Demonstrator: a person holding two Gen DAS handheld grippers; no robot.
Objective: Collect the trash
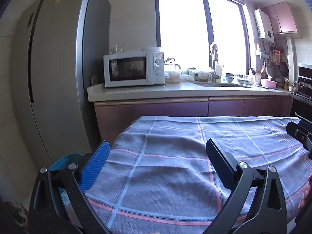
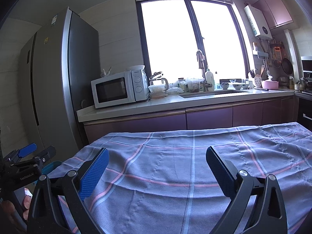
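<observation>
Tall grey double-door fridge at left, touching the end of the pale stone countertop over purple cabinet fronts.

Table in front is covered by a grey-lilac checked cloth with pink and pale-blue stripes; nothing lies on the part of the cloth in view.

White microwave on the counter's left end, a white bowl on top of it. Just right of it: stacked clear plastic tubs, the lower one holding something brownish; contents otherwise unclear. Further right, by the sink: a clear bag of food, a jar and a white bottle. Past the sink: small blue-white bowls, then a pink round basin; what it holds is too small to tell.

Teal plastic bin sits low off the table's left edge, mostly hidden behind the left gripper; pale crumpled stuff shows inside, can't identify it. No loose trash visible anywhere on the table.

Left gripper: blue-padded jaws spread wide, holding nothing, over the cloth's left end.
Right gripper: same, jaws wide apart, nothing between them, above the cloth.
</observation>
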